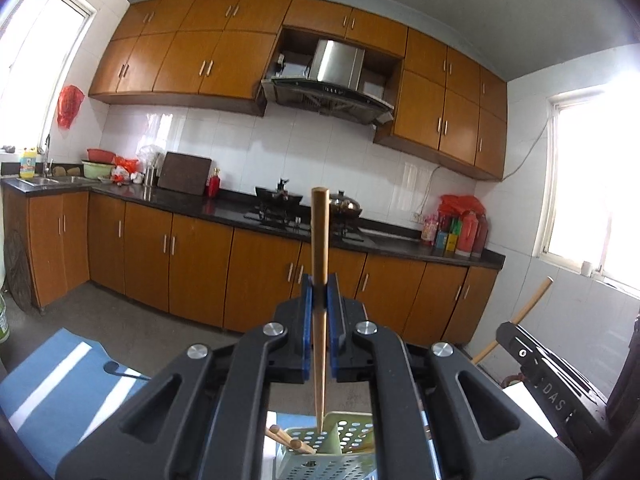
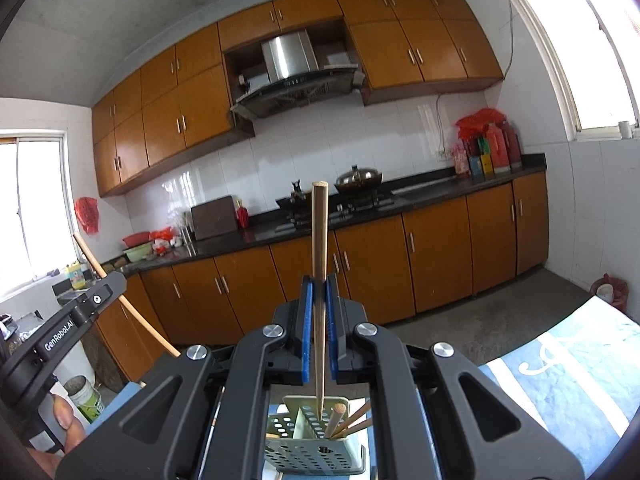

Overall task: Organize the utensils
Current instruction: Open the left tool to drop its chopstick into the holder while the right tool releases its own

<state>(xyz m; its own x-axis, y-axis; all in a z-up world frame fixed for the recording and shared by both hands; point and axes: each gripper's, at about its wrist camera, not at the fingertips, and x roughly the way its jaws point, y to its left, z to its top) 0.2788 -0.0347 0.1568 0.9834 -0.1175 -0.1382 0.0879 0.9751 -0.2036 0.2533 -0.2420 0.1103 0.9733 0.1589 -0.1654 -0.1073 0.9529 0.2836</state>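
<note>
Left gripper (image 1: 320,300) clamps one chopstick (image 1: 319,240) upright; right gripper (image 2: 319,300) pinches its own chopstick (image 2: 319,240) likewise. Tips point down over the perforated holder (image 1: 348,436), probably to drop straight in beside the sticks already there.

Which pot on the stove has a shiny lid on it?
The pot on the right burner: a rounded shiny metal lid with a knob covers it. The black wok on the left burner has no lid.
</note>
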